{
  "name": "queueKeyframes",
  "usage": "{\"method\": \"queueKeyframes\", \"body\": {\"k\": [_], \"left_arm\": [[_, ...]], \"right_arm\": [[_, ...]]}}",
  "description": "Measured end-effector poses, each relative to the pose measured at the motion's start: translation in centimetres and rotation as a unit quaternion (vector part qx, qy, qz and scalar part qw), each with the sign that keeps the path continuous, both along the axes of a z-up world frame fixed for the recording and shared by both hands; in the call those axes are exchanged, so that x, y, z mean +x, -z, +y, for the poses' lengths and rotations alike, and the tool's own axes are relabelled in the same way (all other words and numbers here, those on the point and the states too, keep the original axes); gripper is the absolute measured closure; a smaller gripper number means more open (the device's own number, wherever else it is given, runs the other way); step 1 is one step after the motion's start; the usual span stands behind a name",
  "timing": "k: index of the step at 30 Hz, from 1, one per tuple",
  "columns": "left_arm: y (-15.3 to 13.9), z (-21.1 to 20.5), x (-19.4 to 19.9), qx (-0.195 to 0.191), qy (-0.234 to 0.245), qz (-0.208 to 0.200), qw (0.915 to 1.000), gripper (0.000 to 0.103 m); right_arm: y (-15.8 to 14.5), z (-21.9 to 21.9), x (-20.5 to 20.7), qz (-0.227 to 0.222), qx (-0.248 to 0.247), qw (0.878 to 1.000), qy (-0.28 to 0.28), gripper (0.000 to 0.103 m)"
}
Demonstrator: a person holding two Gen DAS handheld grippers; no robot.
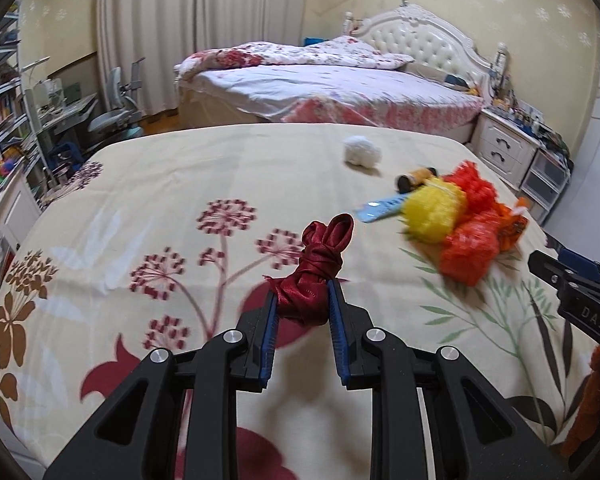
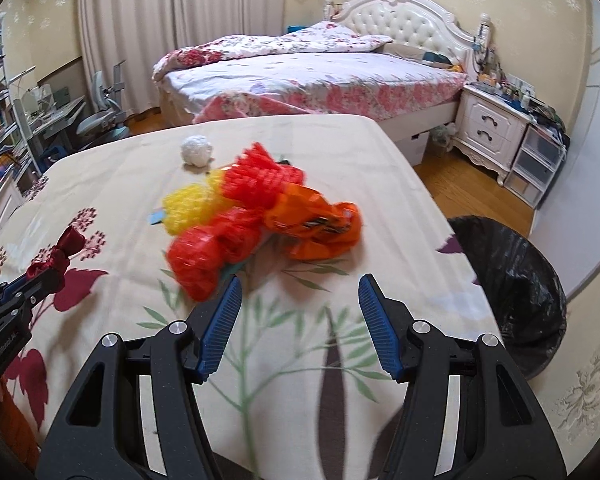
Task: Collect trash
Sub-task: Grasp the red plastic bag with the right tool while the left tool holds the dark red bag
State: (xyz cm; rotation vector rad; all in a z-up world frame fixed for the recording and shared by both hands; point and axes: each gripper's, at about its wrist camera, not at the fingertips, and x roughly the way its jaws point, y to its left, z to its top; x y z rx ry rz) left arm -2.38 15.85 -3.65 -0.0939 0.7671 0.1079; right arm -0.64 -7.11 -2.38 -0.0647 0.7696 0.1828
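My left gripper (image 1: 302,292) is shut on a bundle of dark red satin ribbon (image 1: 318,264), held above the flowered tablecloth (image 1: 160,184). From the right wrist view the same ribbon (image 2: 58,258) shows at the far left in the left gripper's tips. My right gripper (image 2: 298,290) is open with nothing between its fingers, just short of a heap of red, yellow and orange mesh and wrapper trash (image 2: 256,216). That heap (image 1: 460,216) lies to the right of the ribbon. A white crumpled ball (image 2: 196,151) sits beyond it. A bin lined with a black bag (image 2: 512,280) stands off the table's right edge.
A blue card (image 1: 380,206) and a small dark-capped roll (image 1: 414,178) lie beside the heap. Behind the table are a bed (image 1: 332,88), a white nightstand (image 2: 492,128), a desk with a chair (image 1: 116,108) and shelves on the left.
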Motion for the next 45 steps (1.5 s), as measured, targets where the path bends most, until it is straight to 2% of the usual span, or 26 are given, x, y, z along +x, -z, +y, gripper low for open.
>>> {"method": "queueKeyframes", "body": {"k": [8,15,16,18,19,23,34,45], "left_arm": [[0.4,4.6,0.3,-0.006,-0.046,0.001,0.9989,0.078],[0.8,6.2,0.4,-0.015,-0.056,0.003,0.9983,0.078],[0.9,6.2,0.4,-0.017,-0.054,0.004,0.9984,0.078],[1.1,6.3,0.5,-0.02,-0.051,0.006,0.9985,0.078],[1.2,6.2,0.5,-0.022,-0.05,0.007,0.9985,0.078],[1.3,6.0,0.7,-0.022,-0.043,0.009,0.9988,0.078],[-0.2,3.0,0.2,-0.026,-0.014,-0.011,0.9995,0.078],[-3.0,-3.6,0.1,-0.033,0.056,-0.048,0.9967,0.078]], "right_arm": [[0.0,4.4,0.7,0.002,-0.012,0.999,-0.033,0.043],[1.1,6.0,1.9,0.017,-0.021,0.999,-0.034,0.044],[1.2,6.1,1.9,0.018,-0.022,0.999,-0.033,0.046],[1.4,6.2,2.1,0.024,-0.024,0.999,-0.036,0.064],[1.5,6.2,2.1,0.027,-0.024,0.999,-0.037,0.068],[1.4,6.3,1.7,0.023,-0.027,0.999,-0.04,0.072],[-0.5,4.5,-0.6,-0.004,-0.024,0.999,-0.043,0.073],[-3.1,-1.3,-1.6,-0.043,-0.013,0.999,0.007,0.073]]}}
